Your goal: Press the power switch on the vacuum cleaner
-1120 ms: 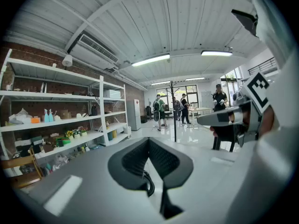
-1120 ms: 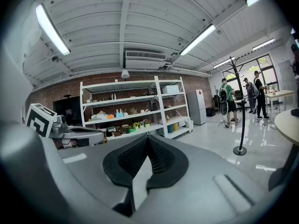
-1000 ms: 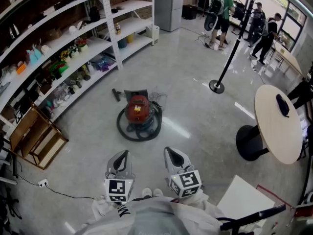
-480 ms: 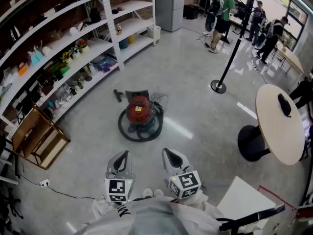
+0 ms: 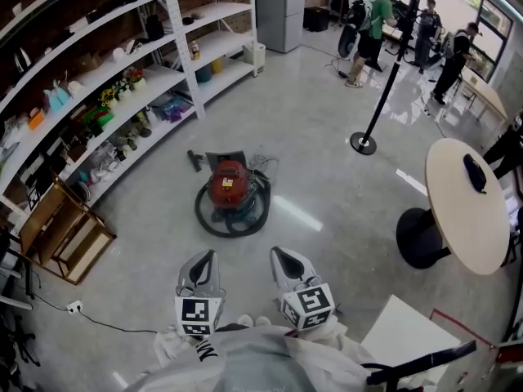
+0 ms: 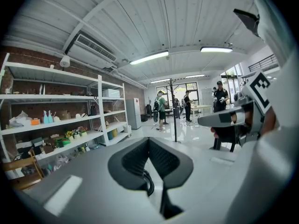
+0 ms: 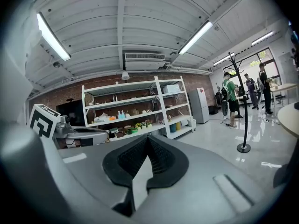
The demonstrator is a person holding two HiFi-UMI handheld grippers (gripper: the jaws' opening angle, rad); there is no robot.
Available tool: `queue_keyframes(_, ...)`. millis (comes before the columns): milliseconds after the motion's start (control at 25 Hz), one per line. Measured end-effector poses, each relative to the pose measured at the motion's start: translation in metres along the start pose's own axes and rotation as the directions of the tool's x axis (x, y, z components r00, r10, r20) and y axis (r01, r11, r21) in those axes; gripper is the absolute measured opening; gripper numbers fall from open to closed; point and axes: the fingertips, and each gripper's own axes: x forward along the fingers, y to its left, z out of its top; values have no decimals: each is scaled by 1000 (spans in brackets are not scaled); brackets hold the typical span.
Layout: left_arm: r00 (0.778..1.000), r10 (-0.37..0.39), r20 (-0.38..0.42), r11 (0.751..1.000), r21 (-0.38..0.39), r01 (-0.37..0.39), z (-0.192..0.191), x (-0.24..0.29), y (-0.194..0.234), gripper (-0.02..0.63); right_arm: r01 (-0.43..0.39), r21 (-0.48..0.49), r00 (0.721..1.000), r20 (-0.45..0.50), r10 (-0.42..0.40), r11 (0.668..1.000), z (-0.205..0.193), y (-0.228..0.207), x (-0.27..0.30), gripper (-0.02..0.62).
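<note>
While the red drum-shaped vacuum cleaner (image 5: 231, 184) stands well apart, the pressing seems unstarted. Grey left gripper (image 5: 209, 256) and right gripper (image 5: 278, 253): jaws together, empty.

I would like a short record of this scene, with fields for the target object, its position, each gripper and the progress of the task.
target: red canister vacuum cleaner, black hose coiled round its base
position: on the grey floor, ahead of both grippers, apart from them
left gripper: jaws together, nothing between them
right gripper: jaws together, nothing between them
progress: vacuum not yet touched
nearby: white shelving unit at left, round beige table at right
</note>
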Motion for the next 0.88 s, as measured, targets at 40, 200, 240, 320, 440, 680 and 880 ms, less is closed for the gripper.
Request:
queue_keyframes(40,1000,2,5,1000,3,-2,2,1,-1,0,-1,2,1000,0,1,1000,0,-2,0,0)
queue_keyframes(200,1000,10,7,1000,5,-10,2,1,-2,0,-2,15,1000,1,2,1000,-1,-7,0,0)
queue_keyframes(240,1000,12,4,1000,4,-12,0,1,-2,0,-4,15,1000,-1,4,1000,-2,-7,1,0)
queue_keyframes(320,1000,18,0,1000,3,-18,-1,1,0,0,-11,13,1000,-3,11,1000,-3,-6,3,0)
queue_keyframes(440,1000,25,1,1000,-2,-25,-1,1,3,0,-19,11,1000,-9,19,1000,-2,-4,6,0)
queue_keyframes(680,999,39,-15,999,-15,-39,-9,2,15,0,-39,7,999,-28,39,999,-5,4,20,0)
queue_keyframes(880,999,51,-16,998,-21,-51,-14,8,29,0,-49,9,998,-44,49,999,-9,7,34,0)
